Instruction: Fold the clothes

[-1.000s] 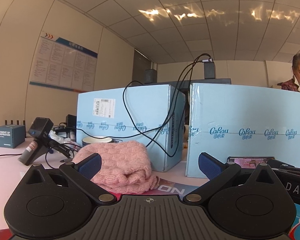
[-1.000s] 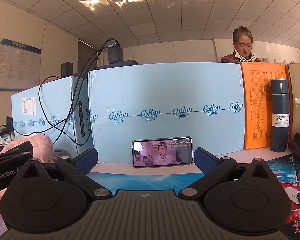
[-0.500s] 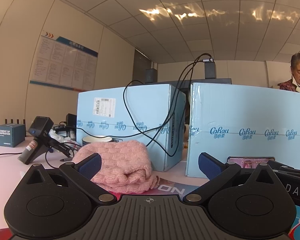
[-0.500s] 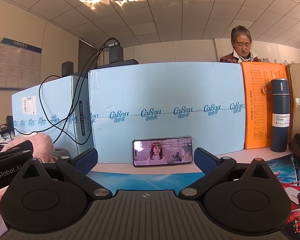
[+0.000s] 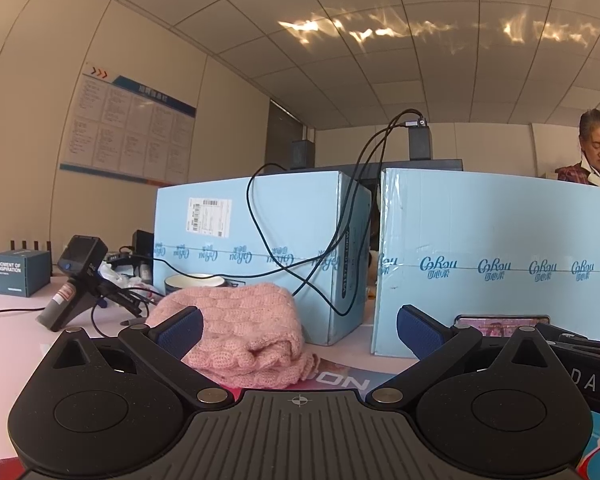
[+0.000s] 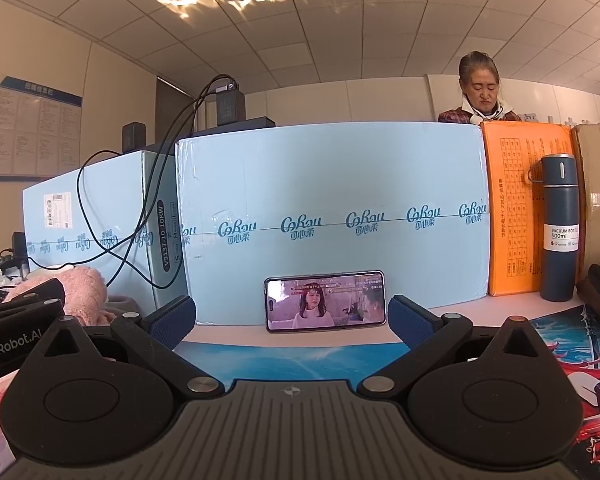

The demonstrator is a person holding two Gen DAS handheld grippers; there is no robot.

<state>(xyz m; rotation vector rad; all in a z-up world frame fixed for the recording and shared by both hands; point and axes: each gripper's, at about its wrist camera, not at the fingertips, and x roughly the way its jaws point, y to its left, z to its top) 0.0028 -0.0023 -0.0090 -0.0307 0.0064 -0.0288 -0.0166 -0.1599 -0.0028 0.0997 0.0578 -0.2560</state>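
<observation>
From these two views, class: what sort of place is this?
Probably an office or workroom: a notice board on the wall, a tiled ceiling, and shipping cartons along a cluttered desk.

An office: tiled ceiling (image 5: 380, 60), wall notice board (image 5: 128, 128), cluttered desk (image 5: 12, 320).

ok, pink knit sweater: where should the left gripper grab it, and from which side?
Probably the loose bunched edge of the pink sweater nearest the left gripper, coming in low and straight ahead. The jaws are open and that front fold sits free, while the far side lies close to the blue box and its cables.
</observation>
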